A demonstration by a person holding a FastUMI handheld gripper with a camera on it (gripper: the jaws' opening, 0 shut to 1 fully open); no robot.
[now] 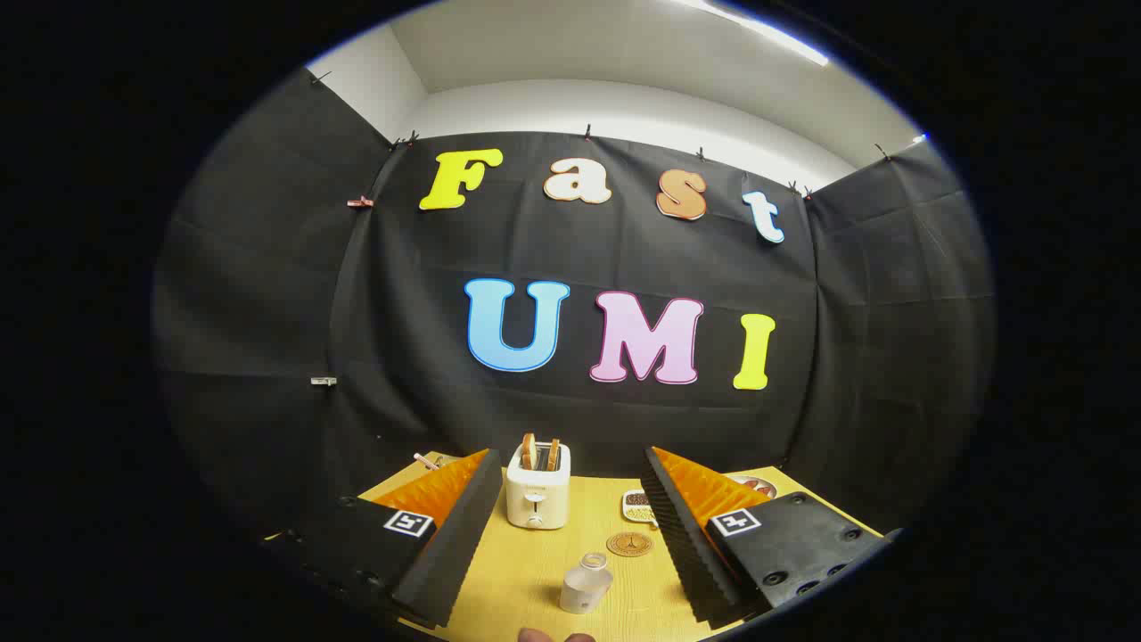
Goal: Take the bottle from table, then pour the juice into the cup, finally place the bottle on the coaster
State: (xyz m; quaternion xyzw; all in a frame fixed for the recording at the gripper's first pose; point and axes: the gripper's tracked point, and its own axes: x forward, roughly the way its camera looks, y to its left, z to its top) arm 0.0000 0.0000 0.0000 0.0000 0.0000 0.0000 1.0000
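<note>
A small clear bottle (586, 584) with an open neck stands upright on the yellow table (535, 571), low between my two fingers. Just beyond it lies a round brown coaster (629, 544), flat on the table, closer to the right finger. My gripper (570, 481) is open, held above the table, its fingers spread wide to either side of the bottle and touching nothing. A cup cannot be made out.
A white toaster (537, 495) with two slices of bread in it stands at the back of the table, beyond the bottle. A small tray of snacks (636, 506) and a dish (758, 486) lie behind the right finger. A fingertip (535, 635) shows at the near edge.
</note>
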